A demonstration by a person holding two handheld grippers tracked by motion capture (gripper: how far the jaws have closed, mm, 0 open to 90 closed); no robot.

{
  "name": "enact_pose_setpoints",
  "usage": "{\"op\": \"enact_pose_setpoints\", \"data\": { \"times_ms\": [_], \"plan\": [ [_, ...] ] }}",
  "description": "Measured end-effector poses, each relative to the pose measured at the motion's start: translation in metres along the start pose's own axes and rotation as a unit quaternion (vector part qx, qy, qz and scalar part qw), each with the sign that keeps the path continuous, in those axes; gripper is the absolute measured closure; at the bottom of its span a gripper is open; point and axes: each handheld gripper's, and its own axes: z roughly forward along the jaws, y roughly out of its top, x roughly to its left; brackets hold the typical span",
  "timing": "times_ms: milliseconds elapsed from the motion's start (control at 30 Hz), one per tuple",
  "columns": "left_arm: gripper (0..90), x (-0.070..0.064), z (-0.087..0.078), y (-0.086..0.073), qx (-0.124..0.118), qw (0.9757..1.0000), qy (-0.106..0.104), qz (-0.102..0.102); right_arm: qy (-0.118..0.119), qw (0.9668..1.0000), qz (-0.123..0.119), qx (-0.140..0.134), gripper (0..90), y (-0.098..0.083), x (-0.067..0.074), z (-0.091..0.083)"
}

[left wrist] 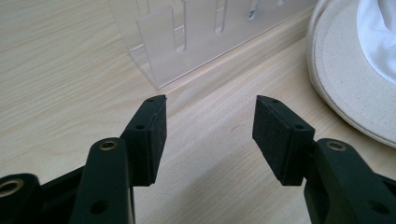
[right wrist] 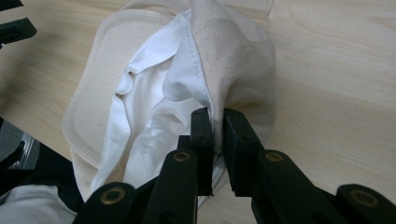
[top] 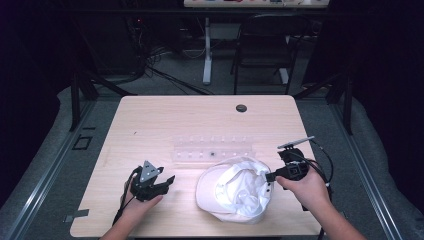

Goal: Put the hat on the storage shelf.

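Clearly the thing being worked is the white hat (top: 235,192), lying upside down at the near right of the table (top: 150,120) with its lining facing up. The right gripper (right wrist: 215,126) has its jaws pinched shut on a fold of the hat's right edge, cloth squeezed between the pads and lifted a little off the wood. The left gripper (left wrist: 210,121) rests on the table to the left of the hat, jaws spread wide and holding nothing, apart from the brim. Just beyond the hat, toward the far side, stands a clear plastic rack (top: 212,150).

My judgement: the grip takes only a thin bit of fabric, so a quick pull could let it slip free, or drag the whole hat along the table. Swinging it forward could also knock the rack.
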Motion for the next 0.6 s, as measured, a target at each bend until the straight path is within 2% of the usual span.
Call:
{"op": "enact_pose_setpoints", "data": {
  "times_ms": [167,400,500,600],
  "plan": [
    [45.5,0.000,0.000,0.000,0.001,1.0000,0.000,0.000,0.012,0.9997,0.006,0.018,75.5,0.001,-0.001,0.002],
    [45.4,0.000,0.000,0.000,0.001,1.0000,0.000,0.000,0.019,0.9991,0.030,0.025,69.4,-0.003,-0.007,0.013],
    [45.5,0.000,0.001,-0.001,0.000,1.0000,0.001,-0.002,0.020,0.9987,0.033,0.033,65.5,-0.005,-0.011,0.017],
    [45.4,0.000,0.001,-0.001,0.002,1.0000,0.000,-0.001,0.028,0.9980,0.049,0.028,62.5,-0.008,-0.013,0.021]
  ]
}}
